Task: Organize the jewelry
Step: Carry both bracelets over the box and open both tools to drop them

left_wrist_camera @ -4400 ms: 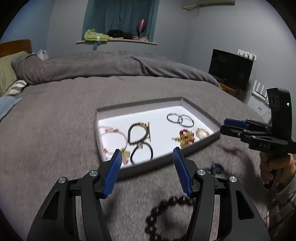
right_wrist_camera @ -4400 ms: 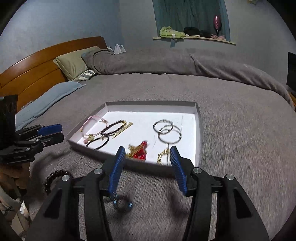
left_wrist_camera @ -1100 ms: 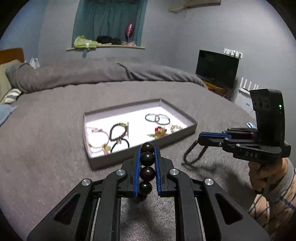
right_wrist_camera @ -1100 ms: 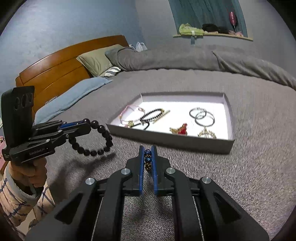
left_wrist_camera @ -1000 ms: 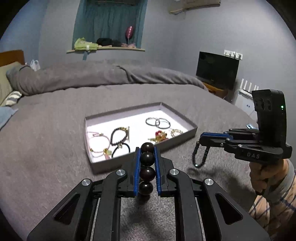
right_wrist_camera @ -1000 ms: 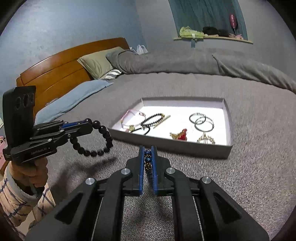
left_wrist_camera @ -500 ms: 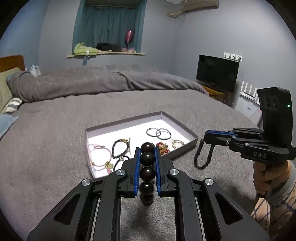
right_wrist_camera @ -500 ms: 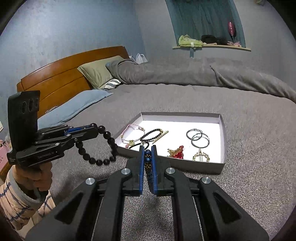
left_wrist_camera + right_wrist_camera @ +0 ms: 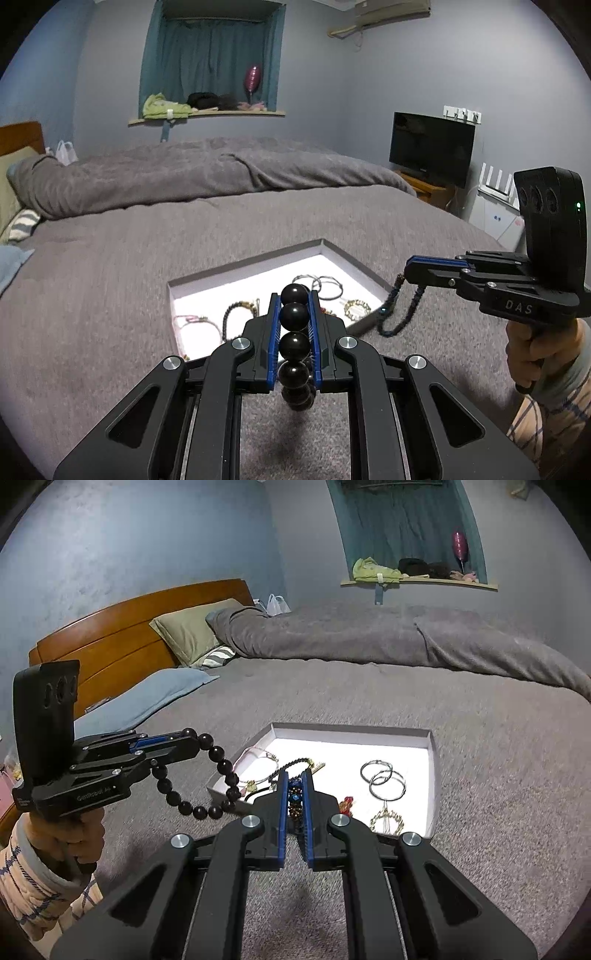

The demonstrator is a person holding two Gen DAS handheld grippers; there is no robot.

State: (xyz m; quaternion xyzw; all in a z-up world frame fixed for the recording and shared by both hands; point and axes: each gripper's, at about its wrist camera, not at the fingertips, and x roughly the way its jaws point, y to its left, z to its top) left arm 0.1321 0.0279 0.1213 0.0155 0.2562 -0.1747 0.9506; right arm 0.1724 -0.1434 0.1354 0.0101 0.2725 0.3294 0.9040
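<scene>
While both bracelets hang clear of the bed (image 9: 110, 295), left hand-held gripper (image 9: 294, 306) stays clamped on dark bead bracelet (image 9: 294, 345). Right hand-held gripper (image 9: 295, 797) pinches small beaded bracelet (image 9: 295, 805); both likely bound for tray (image 9: 432, 775).

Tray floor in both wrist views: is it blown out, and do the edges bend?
Left wrist: tray floor glows near white, yet the jewelry on it reads; room dim, walls bow, corners black. Right wrist: same glare on the tray, headboard curves, bedspread smeared.
</scene>
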